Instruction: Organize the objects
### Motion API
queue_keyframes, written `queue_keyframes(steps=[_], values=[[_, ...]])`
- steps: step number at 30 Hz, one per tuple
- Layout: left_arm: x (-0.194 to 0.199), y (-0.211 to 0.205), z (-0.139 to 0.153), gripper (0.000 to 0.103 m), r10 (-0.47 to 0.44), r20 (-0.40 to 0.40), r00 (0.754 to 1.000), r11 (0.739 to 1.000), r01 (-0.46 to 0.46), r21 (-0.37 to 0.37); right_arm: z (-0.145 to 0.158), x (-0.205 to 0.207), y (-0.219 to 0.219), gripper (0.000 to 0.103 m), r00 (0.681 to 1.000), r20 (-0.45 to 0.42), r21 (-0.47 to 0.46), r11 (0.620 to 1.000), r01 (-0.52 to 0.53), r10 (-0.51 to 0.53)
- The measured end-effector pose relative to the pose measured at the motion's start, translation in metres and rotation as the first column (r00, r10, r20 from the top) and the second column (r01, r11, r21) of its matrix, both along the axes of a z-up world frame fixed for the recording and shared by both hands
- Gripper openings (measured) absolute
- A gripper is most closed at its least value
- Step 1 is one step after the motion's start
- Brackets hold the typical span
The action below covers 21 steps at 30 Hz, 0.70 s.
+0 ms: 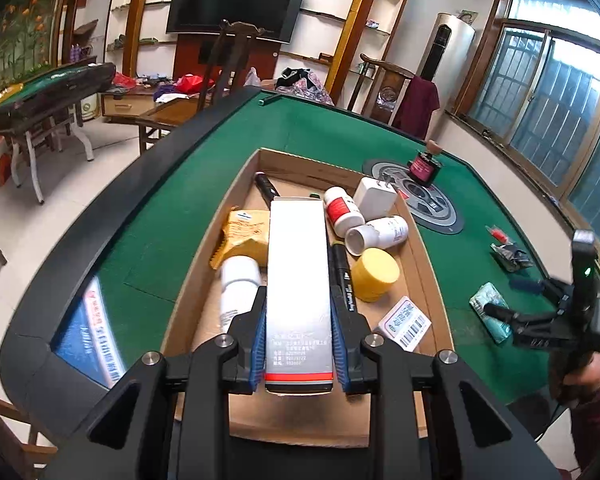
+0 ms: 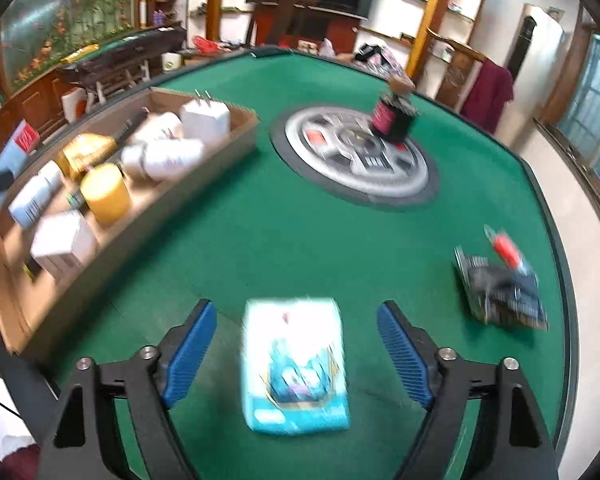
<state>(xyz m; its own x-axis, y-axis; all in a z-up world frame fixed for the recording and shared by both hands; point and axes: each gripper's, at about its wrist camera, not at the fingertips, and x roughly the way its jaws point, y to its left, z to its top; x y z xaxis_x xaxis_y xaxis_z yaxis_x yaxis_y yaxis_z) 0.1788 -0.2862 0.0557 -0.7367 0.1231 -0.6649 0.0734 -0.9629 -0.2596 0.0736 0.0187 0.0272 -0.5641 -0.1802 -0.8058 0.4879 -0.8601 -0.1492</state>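
Note:
My left gripper (image 1: pixel 299 320) is shut on a long white carton (image 1: pixel 298 272) and holds it over the open cardboard box (image 1: pixel 430 280). The box holds white bottles (image 1: pixel 342 209), a yellow jar (image 1: pixel 374 274), a white charger (image 1: pixel 374 196), a yellow packet (image 1: pixel 244 236) and a black marker (image 1: pixel 344 276). My right gripper (image 2: pixel 296 344) is open, its blue pads either side of a teal tissue pack (image 2: pixel 296 364) lying on the green felt. The right gripper also shows in the left wrist view (image 1: pixel 500 312) beside the tissue pack (image 1: pixel 490 316).
A dark bottle with a cork (image 2: pixel 394 114) stands on the round centre panel (image 2: pixel 356 156) of the green table (image 2: pixel 260 240). A dark foil packet (image 2: pixel 500 292) with a red item (image 2: pixel 506 250) lies to the right. The cardboard box (image 2: pixel 140 216) sits on the left.

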Motion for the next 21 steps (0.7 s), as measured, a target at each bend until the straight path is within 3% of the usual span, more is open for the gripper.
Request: queue_keyframes(steps=[2,4,6,11,16,21], values=[[-0.002,0.004,-0.003,0.026,-0.002,0.01,1.0,1.0,0.002,0.008,-0.012,-0.003,0.011,0.087,0.999,0.038,-0.009,1.0,0.027,-0.027],[0.0,0.007,-0.004,0.026,-0.002,0.014,1.0,1.0,0.002,0.008,-0.023,-0.01,0.022,0.068,0.992,0.121,-0.085,0.995,0.047,-0.037],[0.004,0.008,-0.004,0.026,0.003,0.012,1.0,1.0,-0.003,0.006,-0.02,-0.013,0.028,0.052,0.99,0.13,-0.111,0.992,0.068,-0.053],[0.008,0.006,-0.002,0.026,0.018,0.014,1.0,1.0,-0.018,0.003,-0.017,-0.014,0.04,0.048,0.98,0.196,-0.243,0.966,0.084,-0.036],[0.002,0.016,-0.005,0.026,-0.004,0.038,0.999,1.0,0.005,-0.016,-0.01,-0.017,0.052,0.048,0.961,0.276,-0.409,0.903,0.13,-0.014],[-0.016,0.028,-0.018,0.026,-0.033,0.091,0.995,0.999,0.037,-0.04,0.023,-0.027,0.019,0.048,0.961,0.271,-0.486,0.87,0.085,0.057]])
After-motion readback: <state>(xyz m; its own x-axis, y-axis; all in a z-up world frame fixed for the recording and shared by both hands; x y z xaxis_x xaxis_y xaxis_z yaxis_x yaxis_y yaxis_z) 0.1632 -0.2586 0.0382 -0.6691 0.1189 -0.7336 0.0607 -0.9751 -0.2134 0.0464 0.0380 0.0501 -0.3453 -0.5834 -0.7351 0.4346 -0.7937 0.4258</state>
